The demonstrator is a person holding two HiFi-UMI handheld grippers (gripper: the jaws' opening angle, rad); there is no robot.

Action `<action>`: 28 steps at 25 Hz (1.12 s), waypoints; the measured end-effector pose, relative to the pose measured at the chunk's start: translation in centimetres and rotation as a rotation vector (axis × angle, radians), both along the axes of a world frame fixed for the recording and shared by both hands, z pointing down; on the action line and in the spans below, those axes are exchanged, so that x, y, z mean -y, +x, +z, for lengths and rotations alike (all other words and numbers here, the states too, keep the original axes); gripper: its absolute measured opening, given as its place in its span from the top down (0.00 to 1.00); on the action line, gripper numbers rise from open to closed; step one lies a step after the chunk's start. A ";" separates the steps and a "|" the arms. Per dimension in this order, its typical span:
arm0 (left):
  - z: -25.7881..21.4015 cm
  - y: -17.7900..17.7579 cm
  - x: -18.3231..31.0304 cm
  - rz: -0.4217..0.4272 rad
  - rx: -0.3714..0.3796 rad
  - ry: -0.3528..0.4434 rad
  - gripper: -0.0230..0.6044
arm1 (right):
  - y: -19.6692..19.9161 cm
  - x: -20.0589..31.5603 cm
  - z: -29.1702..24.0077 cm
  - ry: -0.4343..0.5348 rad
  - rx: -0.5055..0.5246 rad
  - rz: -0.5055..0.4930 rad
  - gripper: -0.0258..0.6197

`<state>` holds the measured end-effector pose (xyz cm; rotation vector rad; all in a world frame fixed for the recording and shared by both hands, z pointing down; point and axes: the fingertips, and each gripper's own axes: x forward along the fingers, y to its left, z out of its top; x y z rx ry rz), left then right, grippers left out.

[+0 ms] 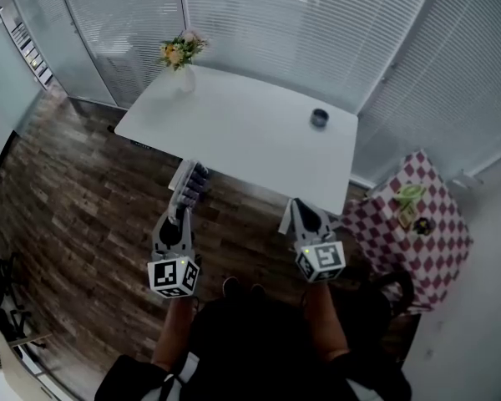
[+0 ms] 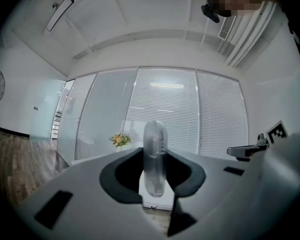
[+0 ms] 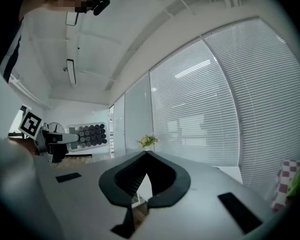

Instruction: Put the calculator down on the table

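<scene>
A person's left claw [image 1: 184, 214] holds a calculator [image 1: 189, 187] out over the wooden floor [image 1: 75, 199], just short of a white table [image 1: 242, 136].

At the left, the left claw is clamped on the calculator's near end. The calculator's long axis runs straight ahead from the claw towards the table's near edge. It stands on edge, its buttons facing the right side, so it probably needs rolling flat as well as carrying forward. This hand is nearer the table's left part. On the table's far left corner a vase [image 1: 186, 79] holds flowers [image 1: 182, 50]. Towards the table's right a small dark round container [image 1: 319, 118] sits, its contents too small to tell. The right claw [image 1: 301, 211] is closed and empty, by the table's near right corner. A checked cloth [image 1: 401, 228] lies far right.
</scene>
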<state>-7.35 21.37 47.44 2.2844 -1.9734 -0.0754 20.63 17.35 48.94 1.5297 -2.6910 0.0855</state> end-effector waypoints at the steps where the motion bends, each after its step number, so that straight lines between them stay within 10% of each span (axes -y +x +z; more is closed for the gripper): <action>1: 0.0 0.0 0.0 0.000 0.001 0.001 0.80 | 0.1 0.0 0.1 -0.002 0.008 -0.004 0.95; 28: 2.3 2.1 -6.3 -0.105 -0.025 -0.035 0.80 | 1.2 -2.8 1.5 -0.031 -0.008 -0.157 0.95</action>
